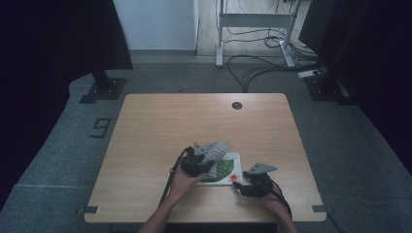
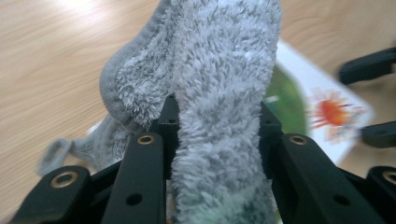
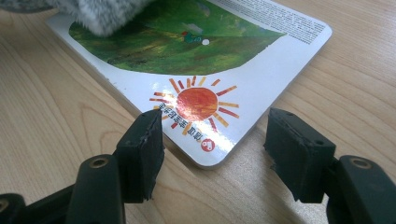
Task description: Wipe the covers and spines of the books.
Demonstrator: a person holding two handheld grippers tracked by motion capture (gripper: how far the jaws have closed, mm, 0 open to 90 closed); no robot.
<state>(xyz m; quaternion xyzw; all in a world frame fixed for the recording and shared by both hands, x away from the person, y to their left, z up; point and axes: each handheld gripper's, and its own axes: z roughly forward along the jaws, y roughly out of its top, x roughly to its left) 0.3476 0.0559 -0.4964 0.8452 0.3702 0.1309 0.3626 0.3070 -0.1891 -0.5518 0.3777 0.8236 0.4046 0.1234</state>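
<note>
Left gripper (image 2: 217, 140) clamps a grey sock (image 2: 219, 84); right gripper (image 3: 212, 140) gapes at the book (image 3: 261, 79), print illegible

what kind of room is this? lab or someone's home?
Most likely a lab or recording room, not a home: one bare wooden table on grey carpet, dark stands on floor plates at both sides, loose cables across the floor behind, and a number marked on the carpet.
</note>
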